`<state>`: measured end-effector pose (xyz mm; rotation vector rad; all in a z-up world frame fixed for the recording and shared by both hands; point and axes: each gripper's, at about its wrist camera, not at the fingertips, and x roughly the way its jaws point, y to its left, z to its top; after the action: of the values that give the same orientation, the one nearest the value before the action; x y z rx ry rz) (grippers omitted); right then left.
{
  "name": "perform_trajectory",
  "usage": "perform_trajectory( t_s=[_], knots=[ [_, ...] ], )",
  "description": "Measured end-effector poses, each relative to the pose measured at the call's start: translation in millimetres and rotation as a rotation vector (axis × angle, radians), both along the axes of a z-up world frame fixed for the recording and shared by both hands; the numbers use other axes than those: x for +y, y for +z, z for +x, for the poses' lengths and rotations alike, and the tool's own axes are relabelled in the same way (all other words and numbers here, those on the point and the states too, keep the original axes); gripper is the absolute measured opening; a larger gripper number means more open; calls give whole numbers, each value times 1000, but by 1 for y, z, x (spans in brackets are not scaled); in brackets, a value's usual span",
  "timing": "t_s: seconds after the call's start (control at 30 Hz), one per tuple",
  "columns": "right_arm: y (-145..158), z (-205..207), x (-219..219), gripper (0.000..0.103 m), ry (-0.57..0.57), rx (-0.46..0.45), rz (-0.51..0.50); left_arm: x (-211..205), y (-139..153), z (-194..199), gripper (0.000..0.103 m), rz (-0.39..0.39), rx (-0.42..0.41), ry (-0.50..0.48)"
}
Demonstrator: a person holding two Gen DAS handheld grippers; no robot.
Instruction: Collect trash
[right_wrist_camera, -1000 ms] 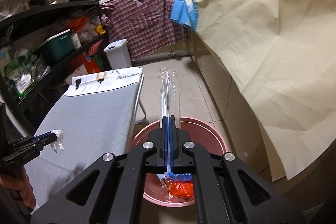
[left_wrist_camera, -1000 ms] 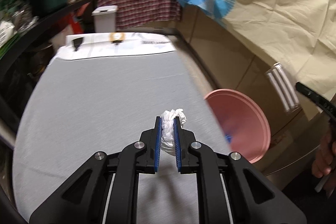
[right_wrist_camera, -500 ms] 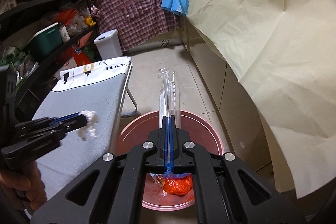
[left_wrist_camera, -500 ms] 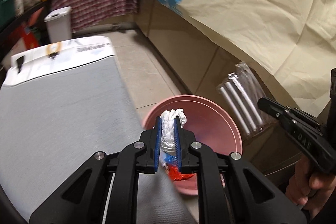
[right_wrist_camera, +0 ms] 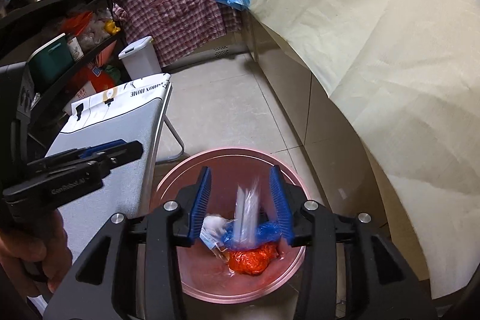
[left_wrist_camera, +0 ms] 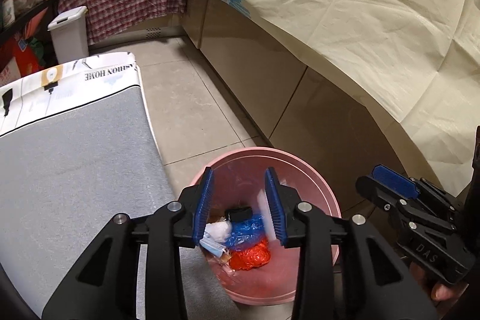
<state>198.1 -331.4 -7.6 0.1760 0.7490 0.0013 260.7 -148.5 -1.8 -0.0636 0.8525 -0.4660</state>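
A pink bin (left_wrist_camera: 312, 185) stands on the floor beside the ironing board; it also shows in the right wrist view (right_wrist_camera: 180, 173). My left gripper (left_wrist_camera: 239, 207) is open above it, and the white crumpled tissue (left_wrist_camera: 218, 230) lies inside on blue and orange plastic wrappers (left_wrist_camera: 249, 252). My right gripper (right_wrist_camera: 240, 201) is open over the bin too. The clear packet of straws (right_wrist_camera: 246, 215) is blurred, falling between its fingers into the bin. The tissue (right_wrist_camera: 214, 224) also shows in this view.
The grey ironing board (left_wrist_camera: 69, 170) is to the left of the bin. A cabinet draped in cream paper (left_wrist_camera: 375, 20) is to the right. A white pedal bin (left_wrist_camera: 69, 35) and black shelves (right_wrist_camera: 60, 29) stand further back on the tiled floor.
Both grippers opened over the bin. The tissue dropped from the left gripper into the bin, and the straw packet left the right gripper and is falling in.
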Motion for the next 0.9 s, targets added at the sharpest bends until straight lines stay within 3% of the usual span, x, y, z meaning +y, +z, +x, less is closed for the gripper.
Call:
perform_trajectory(
  t_s=[0.17, 0.33, 0.4, 0.57, 0.7, 0.9],
  knots=[
    [2, -1, -1, 45, -10, -11, -2, 16, 9, -11, 36, -6, -11, 29],
    [12, -13, 7, 56, -12, -60, -43, 37, 27, -41, 49, 7, -54, 55],
    [19, -21, 12, 62, -10, -87, -66, 48, 34, -53, 56, 6, -69, 72],
    [36, -46, 28, 92, -18, -133, -127, 73, 51, -88, 64, -1, -103, 104],
    [45, -70, 36, 98, -16, -138, -131, 98, 63, -126, 78, 15, -158, 136],
    [49, -110, 51, 98, -15, -90, -126, 119, 69, -168, 95, 38, -156, 192]
  ],
)
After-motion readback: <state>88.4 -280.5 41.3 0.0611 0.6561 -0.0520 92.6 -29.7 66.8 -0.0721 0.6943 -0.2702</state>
